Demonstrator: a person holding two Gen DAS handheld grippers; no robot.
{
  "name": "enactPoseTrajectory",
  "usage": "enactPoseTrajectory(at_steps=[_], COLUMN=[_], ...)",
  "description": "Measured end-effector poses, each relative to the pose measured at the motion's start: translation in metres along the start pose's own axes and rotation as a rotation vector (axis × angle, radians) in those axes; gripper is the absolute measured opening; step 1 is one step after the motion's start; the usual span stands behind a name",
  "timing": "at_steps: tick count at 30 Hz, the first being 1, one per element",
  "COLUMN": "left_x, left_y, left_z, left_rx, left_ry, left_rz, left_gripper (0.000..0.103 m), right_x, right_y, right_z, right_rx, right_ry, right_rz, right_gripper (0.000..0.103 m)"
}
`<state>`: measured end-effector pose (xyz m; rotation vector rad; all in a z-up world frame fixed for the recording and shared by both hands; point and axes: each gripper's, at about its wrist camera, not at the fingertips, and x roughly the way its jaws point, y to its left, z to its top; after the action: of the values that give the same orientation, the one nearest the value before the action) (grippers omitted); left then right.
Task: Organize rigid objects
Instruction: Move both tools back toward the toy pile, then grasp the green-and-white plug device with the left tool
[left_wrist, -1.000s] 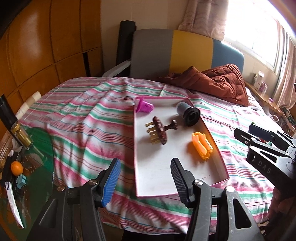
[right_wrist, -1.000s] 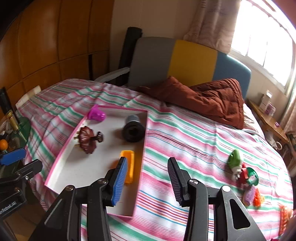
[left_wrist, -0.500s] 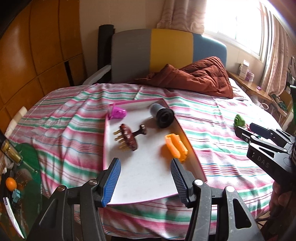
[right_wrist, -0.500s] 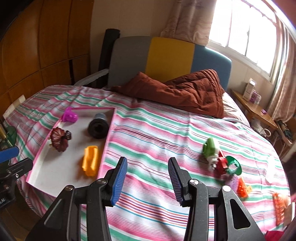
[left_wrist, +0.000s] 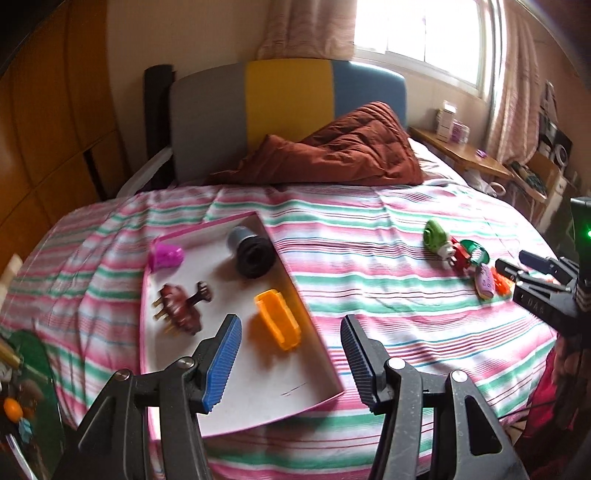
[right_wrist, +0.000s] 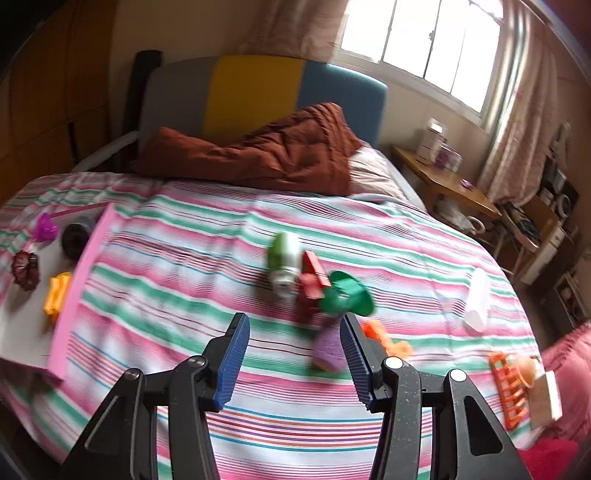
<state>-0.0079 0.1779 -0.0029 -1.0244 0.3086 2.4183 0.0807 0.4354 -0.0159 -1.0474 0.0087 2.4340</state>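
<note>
ribbed orange clip (left_wrist: 277, 324) – flat pink-rimmed tray (left_wrist: 314, 330)

The left gripper (left_wrist: 290, 356) is held pointing forward and downward, its two ribbed blue-faced fingers (left_wrist: 221, 363) spread apart with nothing between the pads — no contact is made with anything. The right gripper (right_wrist: 291, 358) is carried at a similar downward slant; its jaws have just been opening, and nothing is clamped between them. In the left wrist view, the right gripper (left_wrist: 532, 275) is seen from the side at the far right edge as a black frame with a blue finger pad — and part of the person's hand (left_wrist: 570, 363) can be made out beneath it, though dimly.
</note>
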Motion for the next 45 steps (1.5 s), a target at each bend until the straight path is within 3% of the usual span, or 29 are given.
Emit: enactPoseTrajectory(at_steps=[10, 17, 28, 33, 37, 45], left_x=[0.022, 0.044, 0.114, 0.157, 0.19, 0.244], left_y=[-0.051, -0.09, -0.146, -0.171, -0.186, -0.195], left_z=[0.016, 0.032, 0.078, 0.101, 0.114, 0.125], left_rx=[0.077, 0.118, 0.061, 0.041, 0.022, -0.061], left_ry=[0.032, 0.061, 0.168, 0.222, 0.254, 0.325], left_rz=[-0.079, -0.161, -0.326, -0.361, -0.361, -0.333], left_gripper=[0.057, 0.057, 0.057, 0.07, 0.079, 0.079], right_x=[0.028, 0.033, 0.031, 0.031, 0.033, 0.038], right_y=[-0.098, -0.134, -0.136, -0.139, -0.144, -0.146], right_z=[-0.013, -0.024, -0.021, -0.021, -0.022, -0.021], right_rx=[0.194, 0.37, 0.404, 0.424, 0.446, 0.452], right_ry=[0.05, 0.082, 0.078, 0.085, 0.092, 0.107], right_rz=[-0.113, -0.088, -0.055, -0.046, -0.032, -0.022], right_gripper=[0.053, 0.056, 0.062, 0.063, 0.064, 0.065])
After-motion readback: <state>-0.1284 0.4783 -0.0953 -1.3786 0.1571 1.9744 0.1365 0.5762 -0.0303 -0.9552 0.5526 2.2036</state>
